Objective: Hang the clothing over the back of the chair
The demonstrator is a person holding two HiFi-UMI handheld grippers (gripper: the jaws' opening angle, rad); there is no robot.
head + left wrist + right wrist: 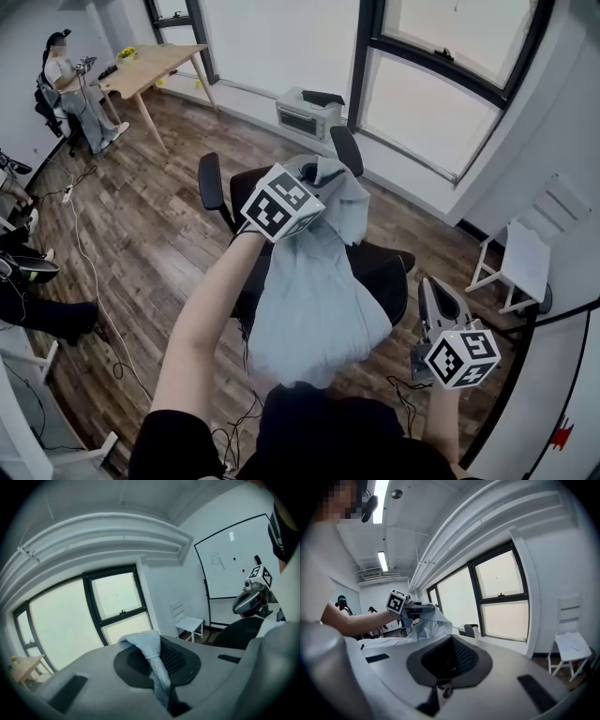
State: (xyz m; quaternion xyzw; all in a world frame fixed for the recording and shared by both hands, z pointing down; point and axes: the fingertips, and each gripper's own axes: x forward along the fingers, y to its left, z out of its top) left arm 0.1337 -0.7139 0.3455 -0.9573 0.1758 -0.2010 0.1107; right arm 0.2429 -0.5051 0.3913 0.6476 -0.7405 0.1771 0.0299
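Clothing [314, 291] (a pale grey-blue garment) hangs spread over the middle of the black office chair [386, 277], covering its seat in the head view. The garment's upper end is bunched between the chair's two armrests. Whether the cloth rests on the chair cannot be determined. A wooden table [150, 64] stands well beyond the chair to its left, by the windows. A white chair [520, 258] stands to the right of the office chair, against the wall. The left gripper [157, 660] is above the office chair, its jaws clamped on a fold of the garment's bunched end. The right gripper [449, 658] sits just right of the office chair, clear of the cloth, its jaws together and holding nothing.
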